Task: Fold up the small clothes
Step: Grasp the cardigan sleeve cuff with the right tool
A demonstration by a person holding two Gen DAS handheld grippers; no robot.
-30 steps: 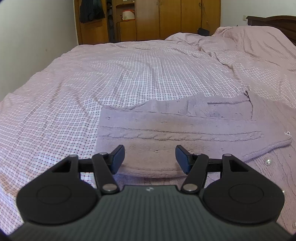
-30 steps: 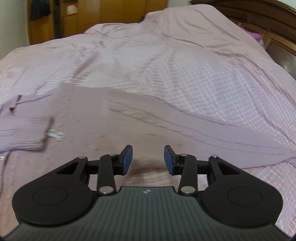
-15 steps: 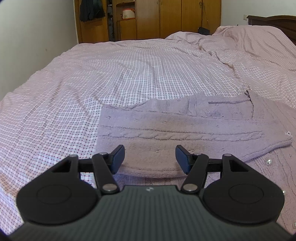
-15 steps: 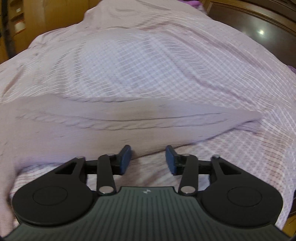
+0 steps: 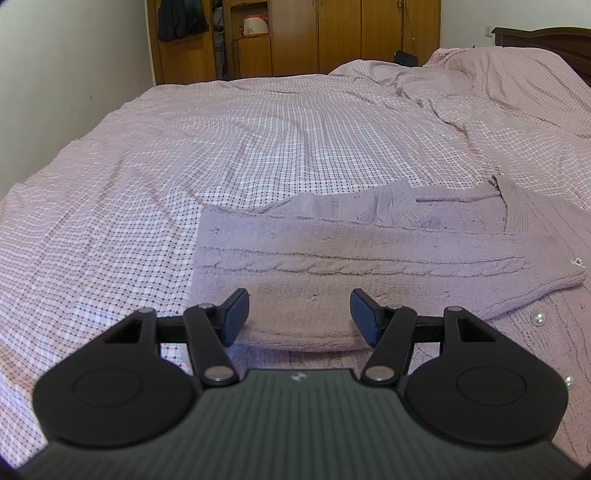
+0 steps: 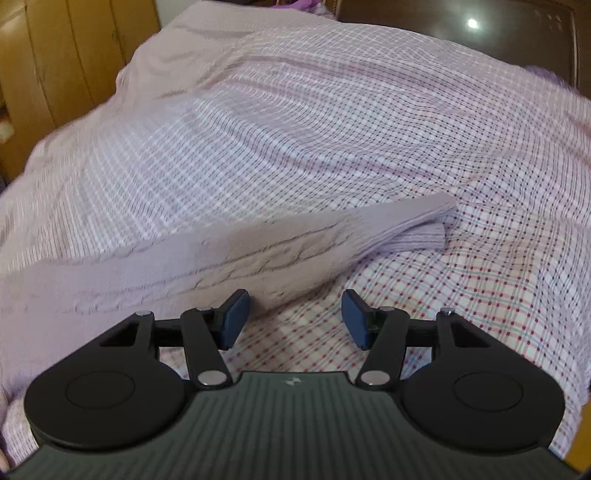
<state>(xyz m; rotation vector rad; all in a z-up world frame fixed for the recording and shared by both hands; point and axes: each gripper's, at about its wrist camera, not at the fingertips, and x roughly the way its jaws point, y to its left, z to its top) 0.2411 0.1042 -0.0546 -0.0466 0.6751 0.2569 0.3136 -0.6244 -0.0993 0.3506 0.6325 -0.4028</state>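
A lilac cable-knit cardigan (image 5: 369, 258) with pearl buttons (image 5: 537, 318) lies flat on the checked bed sheet (image 5: 258, 147). One sleeve is folded across its front. My left gripper (image 5: 299, 317) is open and empty, just above the folded sleeve's near edge. In the right wrist view the other sleeve (image 6: 295, 251) stretches out to the right, its cuff (image 6: 424, 225) lying on the sheet. My right gripper (image 6: 293, 321) is open and empty, just in front of that sleeve's lower edge.
Wooden wardrobes (image 5: 332, 33) stand beyond the foot of the bed, with dark clothes hanging (image 5: 181, 18). A dark wooden headboard (image 6: 517, 40) rises at the right. A white wall (image 5: 55, 74) runs along the bed's left side.
The right gripper has swung to the right, from over the cardigan body to the outstretched sleeve, and its jaws have opened wider. The left gripper has stayed still.
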